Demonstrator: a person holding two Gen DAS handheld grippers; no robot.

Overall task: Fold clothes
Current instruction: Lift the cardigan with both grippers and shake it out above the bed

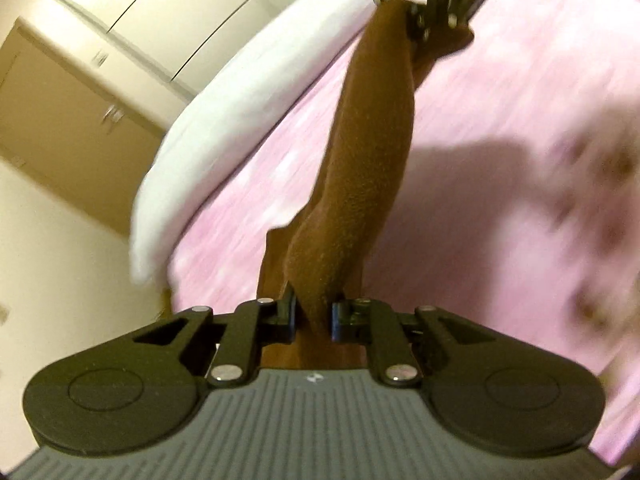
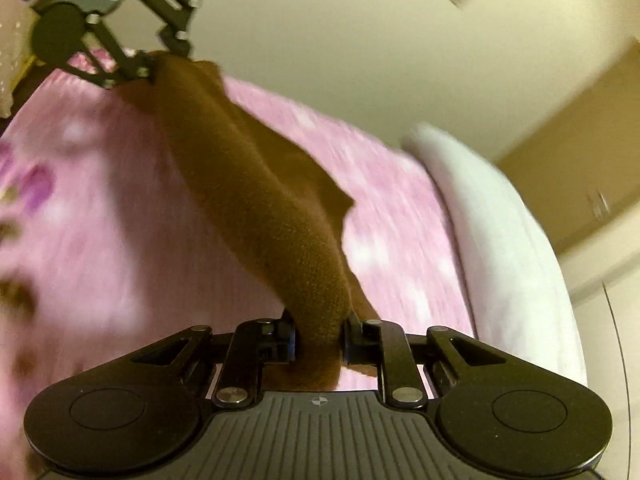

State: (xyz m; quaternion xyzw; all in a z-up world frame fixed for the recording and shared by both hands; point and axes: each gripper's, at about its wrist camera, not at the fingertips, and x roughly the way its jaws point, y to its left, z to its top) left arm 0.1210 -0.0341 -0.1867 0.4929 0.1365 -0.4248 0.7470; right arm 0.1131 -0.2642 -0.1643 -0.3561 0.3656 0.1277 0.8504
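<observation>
A brown knitted garment hangs stretched between the two grippers, bunched into a thick, fuzzy rope with a loose flap falling off one side. In the left wrist view it runs from the bottom centre to the top centre of the frame; in the right wrist view it runs from the bottom centre to the upper left.

The left gripper is pinched nearly closed on one end of the cloth, the fabric squeezed between its black pads. The right gripper is clamped the same way on the other end, with a slightly thicker wad between its pads. Each shows in the other's camera at the far end of the garment.

Below the cloth lies a pink bedspread, blurred, with faint flower print toward the outer edges. A white pillow lies along the bed's edge, well apart from the garment. Beyond it stand cream cupboard doors and a plain wall.
</observation>
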